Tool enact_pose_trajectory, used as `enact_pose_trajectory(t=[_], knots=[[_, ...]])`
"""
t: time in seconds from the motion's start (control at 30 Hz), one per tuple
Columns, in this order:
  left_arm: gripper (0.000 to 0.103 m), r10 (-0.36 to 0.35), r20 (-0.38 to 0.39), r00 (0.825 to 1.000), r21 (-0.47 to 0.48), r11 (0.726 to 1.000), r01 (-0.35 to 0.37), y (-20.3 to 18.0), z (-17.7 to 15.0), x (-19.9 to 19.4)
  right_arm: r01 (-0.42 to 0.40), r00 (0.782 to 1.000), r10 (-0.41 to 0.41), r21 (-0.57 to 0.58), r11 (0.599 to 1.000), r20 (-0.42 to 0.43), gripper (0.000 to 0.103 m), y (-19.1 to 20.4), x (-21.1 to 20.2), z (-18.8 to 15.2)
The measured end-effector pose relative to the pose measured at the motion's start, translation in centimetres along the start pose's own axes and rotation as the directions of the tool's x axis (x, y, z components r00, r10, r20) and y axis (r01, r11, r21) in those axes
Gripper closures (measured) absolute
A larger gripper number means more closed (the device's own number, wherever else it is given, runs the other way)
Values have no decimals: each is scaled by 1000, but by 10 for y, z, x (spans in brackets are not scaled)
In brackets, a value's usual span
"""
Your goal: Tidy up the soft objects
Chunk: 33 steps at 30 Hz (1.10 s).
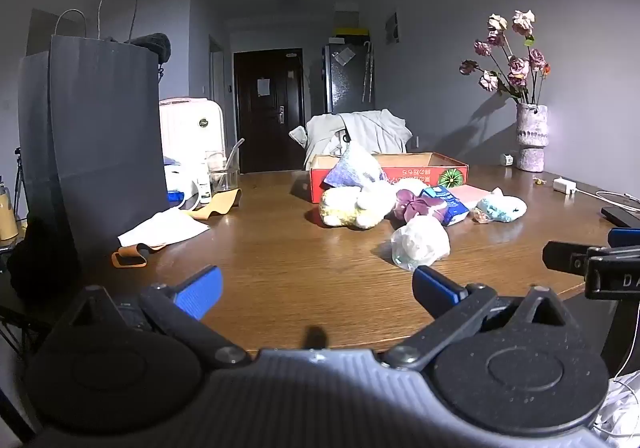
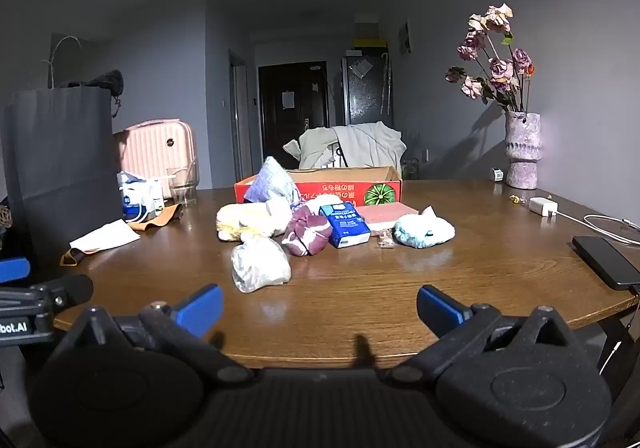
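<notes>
Soft things lie in a cluster mid-table before an open red cardboard box (image 1: 416,172) (image 2: 376,189): a yellow-white plush (image 1: 352,205) (image 2: 248,221), a purple bundle (image 1: 416,205) (image 2: 308,234), a white bagged bundle (image 1: 420,242) (image 2: 260,262), a light blue plush (image 1: 502,207) (image 2: 424,232), and a blue-white cloth (image 1: 356,167) (image 2: 274,179) leaning on the box. A blue tissue pack (image 1: 448,203) (image 2: 344,226) lies among them. My left gripper (image 1: 318,290) and right gripper (image 2: 320,306) are open and empty, near the table's front edge.
A dark paper bag (image 1: 96,135) (image 2: 60,159) stands at the left, with a pink suitcase (image 2: 160,151), a glass (image 1: 222,171) and papers (image 1: 164,228) nearby. A vase of flowers (image 1: 530,135) (image 2: 520,147), a charger (image 2: 542,205) and a phone (image 2: 606,262) are at the right.
</notes>
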<state>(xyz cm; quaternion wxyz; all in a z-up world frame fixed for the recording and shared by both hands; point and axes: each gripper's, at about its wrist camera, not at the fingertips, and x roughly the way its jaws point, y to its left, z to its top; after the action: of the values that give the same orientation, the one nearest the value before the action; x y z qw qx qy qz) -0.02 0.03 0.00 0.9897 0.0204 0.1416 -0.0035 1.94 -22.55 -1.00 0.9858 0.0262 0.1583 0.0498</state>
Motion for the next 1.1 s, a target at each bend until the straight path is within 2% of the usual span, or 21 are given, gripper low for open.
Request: enact_pose_trajectory(t=[0.33,0.8,1.1], knots=[[0,2,-4,1000,0,1000,-2,6,-1,-1,-3,1000,3,2,1000,2,0,-1,-3,-2],[0,-3,-15,1000,51,999,4,-9,1,4,-1,1000,1,29,1000,5,0,-5,1,-1],[0,2,-14,1000,46,999,-2,-6,2,6,-10,1000,9,19,1000,6,0,-1,0,-1]])
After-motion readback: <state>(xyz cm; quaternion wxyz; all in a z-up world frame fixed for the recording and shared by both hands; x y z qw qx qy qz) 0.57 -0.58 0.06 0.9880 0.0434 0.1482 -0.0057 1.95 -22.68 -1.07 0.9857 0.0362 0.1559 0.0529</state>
